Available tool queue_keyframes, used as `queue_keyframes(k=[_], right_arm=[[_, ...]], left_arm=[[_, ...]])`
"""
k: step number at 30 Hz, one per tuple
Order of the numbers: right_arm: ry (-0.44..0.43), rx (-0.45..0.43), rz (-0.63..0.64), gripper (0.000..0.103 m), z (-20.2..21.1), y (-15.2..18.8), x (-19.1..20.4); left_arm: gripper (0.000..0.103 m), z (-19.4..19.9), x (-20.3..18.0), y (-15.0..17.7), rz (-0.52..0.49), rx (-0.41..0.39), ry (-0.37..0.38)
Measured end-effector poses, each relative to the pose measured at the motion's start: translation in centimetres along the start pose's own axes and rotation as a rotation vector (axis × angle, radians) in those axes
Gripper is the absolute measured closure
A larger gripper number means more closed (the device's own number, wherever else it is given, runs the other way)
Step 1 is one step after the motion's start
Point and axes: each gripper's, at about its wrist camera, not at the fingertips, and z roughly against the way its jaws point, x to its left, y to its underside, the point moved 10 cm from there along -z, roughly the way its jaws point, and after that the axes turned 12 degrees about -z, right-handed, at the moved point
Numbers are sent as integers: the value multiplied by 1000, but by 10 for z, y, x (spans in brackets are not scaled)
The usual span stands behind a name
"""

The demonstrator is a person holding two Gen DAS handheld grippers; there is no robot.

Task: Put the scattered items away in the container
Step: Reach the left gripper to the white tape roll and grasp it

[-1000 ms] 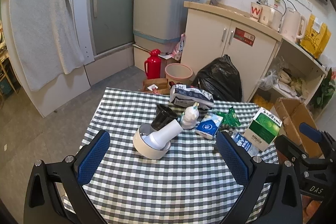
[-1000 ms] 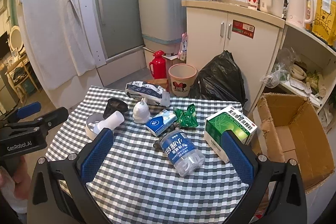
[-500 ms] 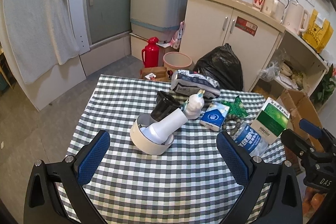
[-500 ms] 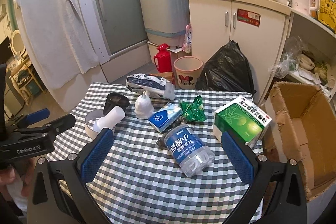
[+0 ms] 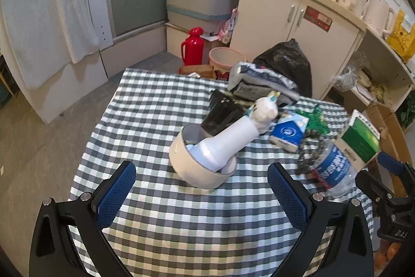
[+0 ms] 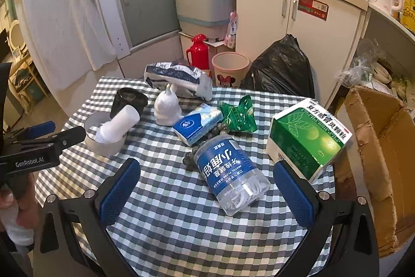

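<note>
Left view, my left tongs (image 5: 201, 188): I see them wide open and holding nothing. They hang above the near part of the checked table (image 5: 155, 108).
Left view, tape roll (image 5: 201, 168): it sits on the table, just ahead, between my two blue pads. A white bottle (image 5: 228, 139) leans in its hole, tipped up to the right.
Left view, black cup (image 5: 223, 113): it is behind the roll, touching it. I cannot tell what is in it.
Left view, white figure (image 5: 264, 110): it is at the top end of the white bottle.
Left view, my right tongs (image 5: 394, 188): only part shows at the right edge.

Right view, my right tongs (image 6: 207, 186): I see them wide open and empty.
Right view, clear jar (image 6: 230, 173): it lies on its side between my pads, with a blue label. White floss picks are inside.
Right view, beads (image 6: 205, 136): a dark string, touching the jar's far end.
Right view, blue tissue pack (image 6: 197, 123): just behind the beads.
Right view, green packet (image 6: 240, 114): beside the tissue pack.
Right view, green box (image 6: 308, 139): on the right side of the table, near the edge.
Right view, cardboard box (image 6: 376, 147): it is open, off the table's right side. I see nothing in the part that shows.
Right view, silver bag (image 6: 179, 79): at the far edge of the table.
</note>
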Motion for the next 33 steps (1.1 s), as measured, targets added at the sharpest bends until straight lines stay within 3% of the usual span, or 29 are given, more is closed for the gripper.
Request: queue_keyframes(k=[13, 21, 29, 32, 33], right_arm=[[8, 46, 3, 0, -26, 9, -6], [5, 66, 21, 0, -34, 12, 0], [10, 80, 33, 0, -41, 17, 3], [10, 79, 35, 0, -41, 17, 2], [12, 78, 36, 0, -41, 17, 2]], left_arm=[[0, -36, 18, 16, 70, 75, 16], [1, -59, 27, 27, 216, 122, 111], [24, -69, 17, 34, 294, 156, 216], [37, -69, 12, 31, 312, 150, 255], [46, -69, 10, 29, 315, 144, 276]])
